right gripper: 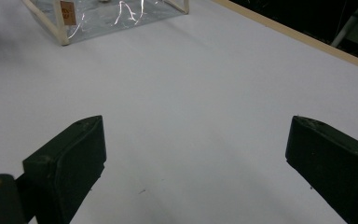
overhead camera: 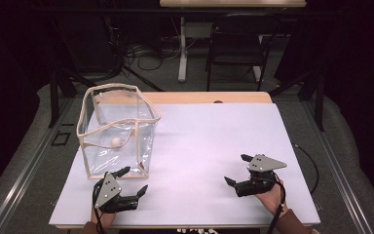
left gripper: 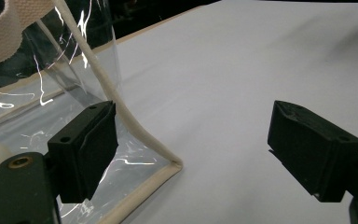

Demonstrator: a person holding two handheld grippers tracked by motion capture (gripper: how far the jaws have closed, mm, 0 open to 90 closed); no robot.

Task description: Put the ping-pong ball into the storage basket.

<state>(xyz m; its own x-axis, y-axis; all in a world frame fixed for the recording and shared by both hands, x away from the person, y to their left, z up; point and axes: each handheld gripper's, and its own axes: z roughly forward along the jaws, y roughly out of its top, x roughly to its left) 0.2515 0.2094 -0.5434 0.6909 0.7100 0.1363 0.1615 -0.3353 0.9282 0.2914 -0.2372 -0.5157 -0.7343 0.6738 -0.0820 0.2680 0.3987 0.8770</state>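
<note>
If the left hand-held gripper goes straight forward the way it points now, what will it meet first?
Most likely the clear bag: the left hand-held gripper is open, and its jaw on the bag's side already sits at the bag's near bottom corner with the beige edging. Its other jaw faces only bare white table.

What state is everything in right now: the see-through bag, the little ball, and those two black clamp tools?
Clear bag: upright, top open, standing on the table's left side.
Pale ball: lying inside the bag on its bottom.
Left gripper: jaws open, holding nothing, near the bag's front corner.
Right gripper: jaws open, holding nothing, over bare table.
White table: flat, bare in the middle.
</note>
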